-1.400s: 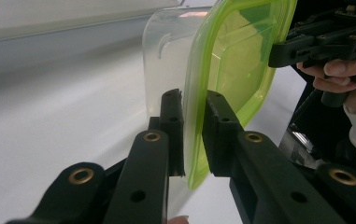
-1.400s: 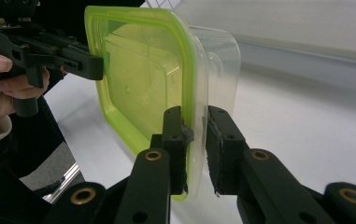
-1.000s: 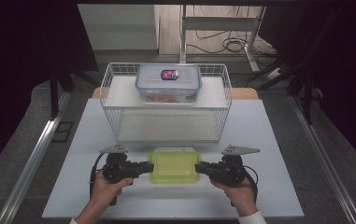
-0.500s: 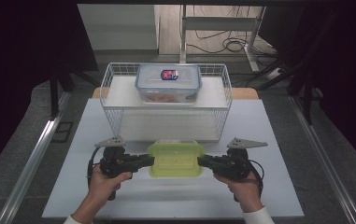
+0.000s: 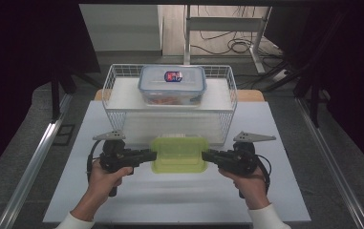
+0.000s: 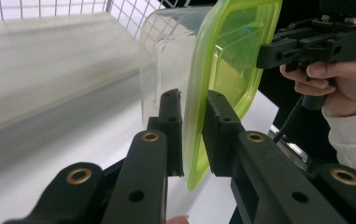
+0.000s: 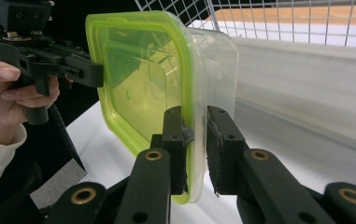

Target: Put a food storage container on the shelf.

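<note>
A clear container with a lime-green lid [image 5: 178, 153] is held between both grippers just in front of the wire basket [image 5: 227, 98], above the white table [image 5: 170, 200]. My left gripper [image 5: 152, 155] pinches the lid's left rim, and in the left gripper view the green lid edge [image 6: 194, 140] sits clamped between the jaws. My right gripper [image 5: 205, 155] is shut on the right rim; the right gripper view shows the lid and clear wall [image 7: 195, 140] squeezed between its jaws. The other hand's gripper [image 7: 49, 65] grips the far edge.
Inside the wire basket a second clear container with a blue-rimmed lid [image 5: 172, 84] sits on a white shelf [image 5: 122, 98]. Metal rails [image 5: 36, 157] run along both table sides. Cables [image 5: 227, 43] lie on the floor behind.
Both grippers have carried the green-lidded container forward, from near the table's front toward the basket's front wall. Both grips stayed the same.
</note>
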### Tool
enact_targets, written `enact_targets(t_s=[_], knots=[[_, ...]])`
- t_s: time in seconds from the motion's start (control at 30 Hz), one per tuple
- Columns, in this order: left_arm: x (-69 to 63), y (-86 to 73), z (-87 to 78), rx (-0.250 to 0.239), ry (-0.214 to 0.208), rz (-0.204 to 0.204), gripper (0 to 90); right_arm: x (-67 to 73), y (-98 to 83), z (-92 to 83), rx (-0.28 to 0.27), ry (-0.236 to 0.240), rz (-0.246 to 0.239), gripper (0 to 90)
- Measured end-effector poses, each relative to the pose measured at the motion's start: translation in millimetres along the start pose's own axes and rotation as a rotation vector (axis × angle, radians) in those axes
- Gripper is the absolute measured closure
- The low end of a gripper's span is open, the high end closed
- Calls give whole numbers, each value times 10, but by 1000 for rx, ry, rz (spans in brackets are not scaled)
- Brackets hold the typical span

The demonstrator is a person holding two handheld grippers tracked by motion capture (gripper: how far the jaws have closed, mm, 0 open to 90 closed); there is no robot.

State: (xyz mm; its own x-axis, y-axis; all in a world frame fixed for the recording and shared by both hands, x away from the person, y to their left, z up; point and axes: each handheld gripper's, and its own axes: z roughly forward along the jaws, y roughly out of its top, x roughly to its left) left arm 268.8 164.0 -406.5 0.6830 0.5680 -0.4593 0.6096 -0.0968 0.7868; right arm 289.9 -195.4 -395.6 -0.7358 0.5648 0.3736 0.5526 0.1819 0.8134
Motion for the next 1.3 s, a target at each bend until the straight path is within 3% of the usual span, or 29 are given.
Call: enact_targets(t_s=[0.37,1.3], knots=[[-5,271,-135,-22,-5,15,788,68,287,-29,-16,6,-20,774],[3,773,-310,-60,2,53,789,119,792,-61,-57,5,-48,772]])
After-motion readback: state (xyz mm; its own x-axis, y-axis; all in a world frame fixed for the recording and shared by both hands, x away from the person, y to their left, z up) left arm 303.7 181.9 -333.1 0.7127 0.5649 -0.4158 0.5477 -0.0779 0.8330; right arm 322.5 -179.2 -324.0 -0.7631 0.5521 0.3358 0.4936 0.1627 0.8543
